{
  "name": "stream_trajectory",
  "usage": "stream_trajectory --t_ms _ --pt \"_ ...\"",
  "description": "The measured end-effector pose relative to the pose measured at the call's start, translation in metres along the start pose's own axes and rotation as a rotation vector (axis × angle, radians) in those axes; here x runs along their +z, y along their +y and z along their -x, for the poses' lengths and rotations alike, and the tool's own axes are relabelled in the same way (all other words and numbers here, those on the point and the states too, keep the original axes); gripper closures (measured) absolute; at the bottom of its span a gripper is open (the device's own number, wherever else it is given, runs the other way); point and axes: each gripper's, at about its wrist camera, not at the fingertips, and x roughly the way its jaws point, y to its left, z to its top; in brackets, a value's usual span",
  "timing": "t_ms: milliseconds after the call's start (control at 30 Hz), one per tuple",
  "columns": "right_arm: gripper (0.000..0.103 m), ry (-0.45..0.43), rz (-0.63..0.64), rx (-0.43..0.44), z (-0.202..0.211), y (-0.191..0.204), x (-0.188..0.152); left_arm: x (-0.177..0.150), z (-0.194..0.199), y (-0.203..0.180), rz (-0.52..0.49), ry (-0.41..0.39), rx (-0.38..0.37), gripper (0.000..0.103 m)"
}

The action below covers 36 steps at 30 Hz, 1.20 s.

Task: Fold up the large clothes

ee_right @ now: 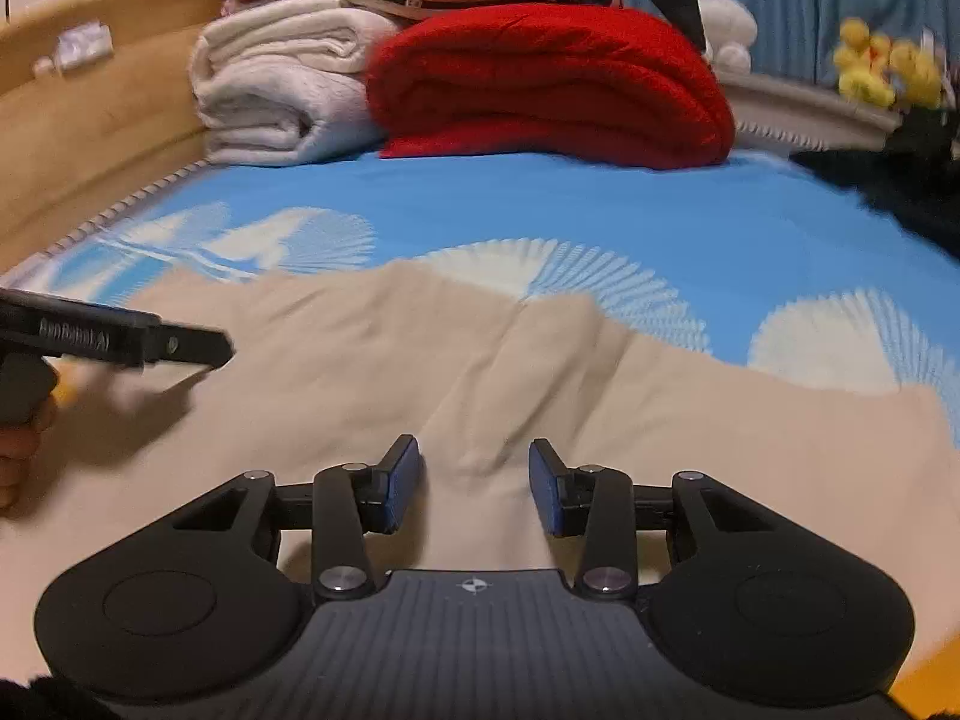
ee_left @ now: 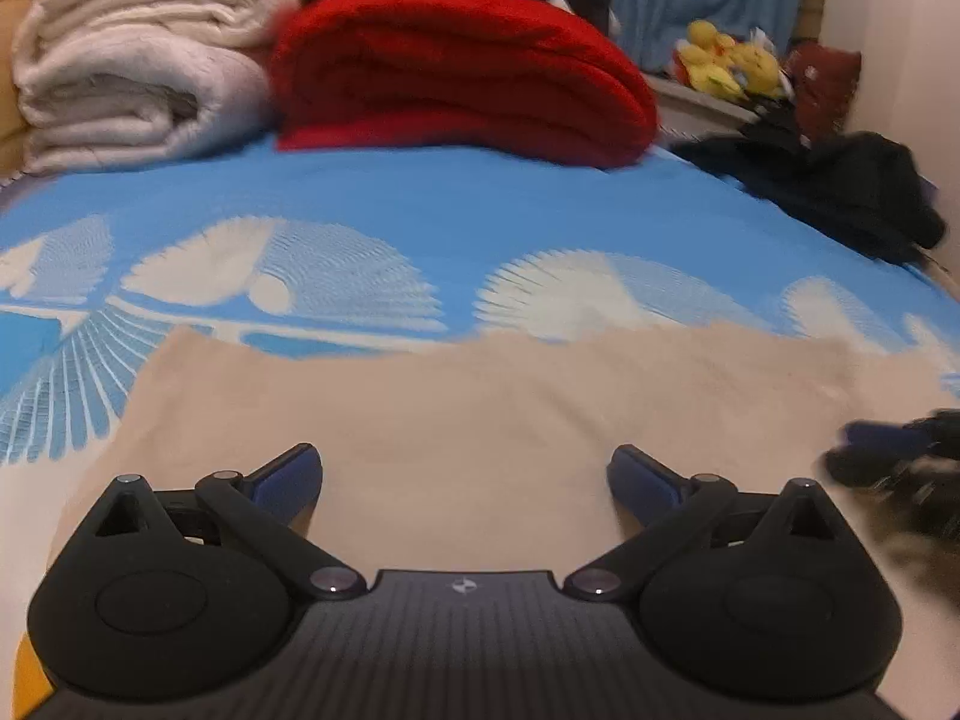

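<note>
Left gripper point(ee_left: 465, 480) nearest, jaws spread wide, nothing between them, over beige cloth point(ee_left: 480, 414) lying flat on blue bedsheet point(ee_left: 420, 198). Right gripper point(ee_right: 474, 489) half-closed above a wrinkle in the cloth, not pinching it. Red blanket point(ee_left: 462, 72) and white blanket point(ee_left: 132, 78) folded behind.

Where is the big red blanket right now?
The red blanket lies folded at the far end of the bed in both views, right of the white blanket, touching it, and left of the yellow plush toys.

Left gripper point(ee_left: 465, 474) gapes wide; right gripper point(ee_right: 474, 480) half-closed, seemingly gripping nothing.
</note>
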Motion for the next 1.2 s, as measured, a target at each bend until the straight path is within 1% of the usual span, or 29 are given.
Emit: stream_trajectory --t_ms 67,100,133,167,200,233,267,300,333,367,433,500,533,567,600,633,667,700,733,767,833,900,967,1000,1067,1100,1133,1167,1200 --pt "0.062 -0.010 -0.076 -0.030 -0.009 -0.026 0.003 0.001 -0.015 0.026 0.071 -0.014 0.020 0.000" --pt "0.066 -0.014 -0.106 -0.036 -0.012 -0.039 0.005 0.002 -0.018 0.036 0.094 -0.022 0.043 0.000" --pt "0.071 -0.012 -0.116 -0.086 -0.015 -0.052 0.006 0.004 -0.023 0.047 0.103 -0.025 0.111 0.000" --pt "0.069 0.002 -0.110 -0.150 -0.018 -0.063 0.002 0.005 -0.025 0.057 0.115 -0.025 0.163 0.000" --pt "0.068 0.009 -0.117 -0.216 -0.018 -0.078 -0.002 0.005 -0.027 0.070 0.144 -0.018 0.176 0.000" --pt "0.068 0.016 -0.151 -0.256 -0.017 -0.094 -0.006 0.006 -0.025 0.084 0.185 -0.008 0.188 0.000" --pt "0.076 0.031 -0.203 -0.270 -0.012 -0.115 -0.012 0.006 -0.028 0.097 0.218 0.000 0.212 0.000" --pt "0.080 0.025 -0.260 -0.233 -0.003 -0.133 -0.019 0.004 -0.027 0.108 0.246 0.004 0.235 0.000" --pt "0.090 0.013 -0.303 -0.213 0.005 -0.145 -0.023 0.003 -0.025 0.120 0.267 0.004 0.251 0.000" --pt "0.091 0.005 -0.310 -0.226 0.011 -0.151 -0.027 0.002 -0.022 0.132 0.285 -0.001 0.280 0.000" --pt "0.090 -0.002 -0.288 -0.299 0.024 -0.158 -0.033 0.002 -0.011 0.149 0.298 -0.014 0.331 0.000" --pt "0.090 0.002 -0.337 -0.335 0.038 -0.175 -0.042 0.003 0.003 0.162 0.292 -0.008 0.411 0.000" --pt "0.090 0.005 -0.370 -0.337 0.047 -0.181 -0.045 0.003 0.011 0.168 0.285 -0.004 0.445 0.000" --pt "0.089 0.004 -0.389 -0.348 0.056 -0.185 -0.046 0.003 0.022 0.175 0.279 0.001 0.475 0.000" --pt "0.082 0.000 -0.404 -0.355 0.070 -0.179 -0.047 0.003 0.033 0.179 0.282 0.005 0.496 0.000" --pt "0.049 -0.004 -0.411 -0.396 0.085 -0.175 -0.046 0.005 0.047 0.184 0.293 0.012 0.512 0.000" --pt "0.019 -0.009 -0.409 -0.447 0.102 -0.168 -0.046 0.006 0.066 0.187 0.309 0.010 0.508 0.000" --pt "0.015 -0.040 -0.397 -0.457 0.115 -0.161 -0.046 0.008 0.082 0.187 0.319 0.008 0.502 0.000" --pt "0.017 -0.083 -0.373 -0.433 0.135 -0.153 -0.049 0.009 0.098 0.181 0.321 0.007 0.495 0.000" --pt "0.017 -0.098 -0.346 -0.405 0.152 -0.141 -0.048 0.010 0.118 0.173 0.320 0.003 0.478 0.000" --pt "0.017 -0.107 -0.295 -0.361 0.182 -0.109 -0.053 0.008 0.151 0.149 0.305 0.000 0.429 0.000" --pt "0.017 -0.104 -0.254 -0.300 0.202 -0.074 -0.064 -0.006 0.185 0.116 0.273 -0.004 0.347 0.000" --pt "0.017 -0.067 -0.199 -0.248 0.210 -0.040 -0.080 -0.029 0.203 0.084 0.222 0.004 0.262 0.000" --pt "0.018 -0.034 -0.161 -0.226 0.208 -0.026 -0.088 -0.042 0.207 0.070 0.197 0.015 0.236 0.000" --pt "0.022 0.053 -0.075 -0.198 0.200 -0.004 -0.105 -0.072 0.205 0.049 0.130 0.066 0.187 0.000" --pt "0.025 0.118 -0.033 -0.191 0.191 0.003 -0.116 -0.087 0.197 0.042 0.103 0.116 0.210 0.000" --pt "0.026 0.168 0.005 -0.200 0.185 0.007 -0.125 -0.098 0.187 0.040 0.084 0.160 0.236 0.000" --pt "0.026 0.199 0.041 -0.226 0.179 0.006 -0.135 -0.108 0.176 0.040 0.055 0.206 0.266 0.000" --pt "0.026 0.221 0.053 -0.262 0.176 0.001 -0.143 -0.113 0.170 0.043 0.049 0.219 0.269 0.000"
